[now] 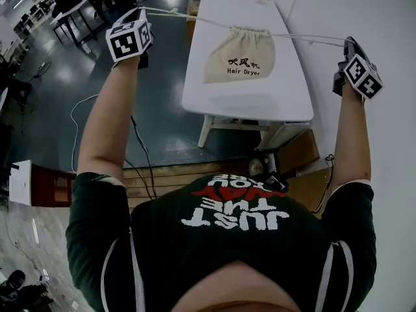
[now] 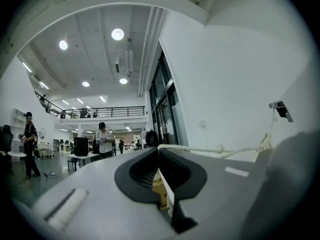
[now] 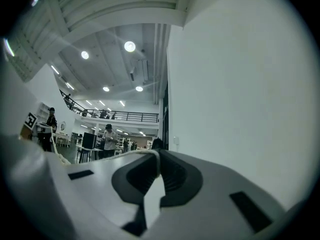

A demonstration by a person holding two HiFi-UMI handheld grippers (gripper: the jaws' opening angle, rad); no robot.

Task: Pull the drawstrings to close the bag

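Over the white table [image 1: 247, 103], the cloth bag [image 1: 240, 57] is found midway between the two grippers, its printed side turned up toward the head view. Whether it rests on the table or hangs just clear of it cannot be told. The bag mouth [image 1: 244, 31] is already gathered into tight pleats, so the closing is judged to be nearly or fully done.

The left gripper [image 1: 136, 17] is held far out to one side and the right gripper [image 1: 351, 47] far out to the other. This is understood from the way the cords leave the mouth on opposite sides: the channel is cinched only when they are drawn away from each other. The left drawstring [image 1: 185, 17] and the right drawstring [image 1: 305, 38] are both stretched into nearly straight lines, which suggests that tension is carried in each.

In the left gripper view, the jaws are seen pressed together on the left drawstring [image 2: 200, 150], which is led off to the right from their tips. In the right gripper view, the jaws are likewise clamped on the right drawstring [image 3: 130, 154], which is led away to the left. A tight pinch at the very tips is judged necessary, since so thin a cord would otherwise slip under the pull.
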